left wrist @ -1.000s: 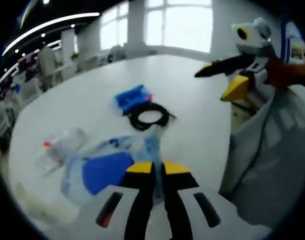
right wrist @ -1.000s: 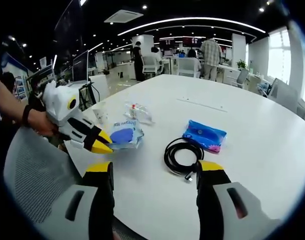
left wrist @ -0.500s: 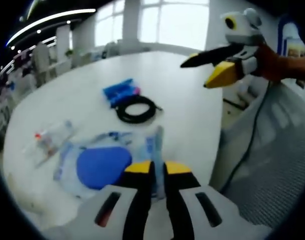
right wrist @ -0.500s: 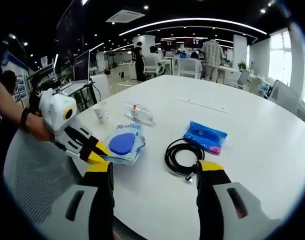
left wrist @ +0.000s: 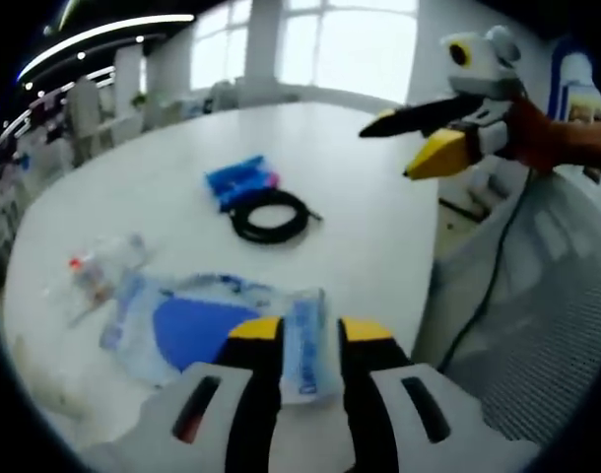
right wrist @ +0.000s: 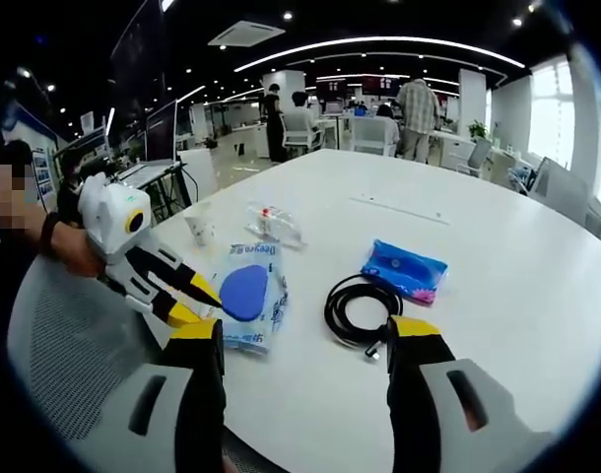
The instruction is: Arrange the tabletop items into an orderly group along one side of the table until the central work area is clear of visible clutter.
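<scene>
Grippers both open: left gripper [left wrist: 300, 335] straddling pouch [left wrist: 217, 330] edge on bench [left wrist: 379, 227], right gripper [right wrist: 305, 340] empty near cable [right wrist: 358, 307].

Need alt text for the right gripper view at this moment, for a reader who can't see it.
The left tool, held in a hand at the table's near edge, has its open yellow tips at a clear packet with a blue disc. A coiled black cable and a blue pouch lie beside it on the white round table, a small clear bag farther back. The right tool is open in the foreground.
</scene>
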Demonstrator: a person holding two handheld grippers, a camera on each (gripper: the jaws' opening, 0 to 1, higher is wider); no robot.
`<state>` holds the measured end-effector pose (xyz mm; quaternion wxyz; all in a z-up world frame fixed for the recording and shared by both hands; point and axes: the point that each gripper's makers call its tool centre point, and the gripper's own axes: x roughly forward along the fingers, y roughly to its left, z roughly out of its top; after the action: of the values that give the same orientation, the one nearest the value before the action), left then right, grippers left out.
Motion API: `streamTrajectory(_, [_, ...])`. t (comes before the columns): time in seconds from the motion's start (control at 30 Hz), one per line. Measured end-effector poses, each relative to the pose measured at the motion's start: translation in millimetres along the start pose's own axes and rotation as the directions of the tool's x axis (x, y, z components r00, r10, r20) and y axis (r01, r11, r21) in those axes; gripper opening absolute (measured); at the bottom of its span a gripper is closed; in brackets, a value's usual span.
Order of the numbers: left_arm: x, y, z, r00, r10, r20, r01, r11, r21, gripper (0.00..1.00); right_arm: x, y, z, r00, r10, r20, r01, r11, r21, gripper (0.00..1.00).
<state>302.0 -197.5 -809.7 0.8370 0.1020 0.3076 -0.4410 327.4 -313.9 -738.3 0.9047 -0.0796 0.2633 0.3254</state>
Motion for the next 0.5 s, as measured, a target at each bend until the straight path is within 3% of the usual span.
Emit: streamTrajectory(0.5, [-22, 25.8, -3.2, 0.997, 0.078, 0.013, -0.077, 0.995, -0.065, 0.37, 3, 3, -2.4, 1.000, 0.011, -0.011, -0.011, 1.000, -0.012, 0.67])
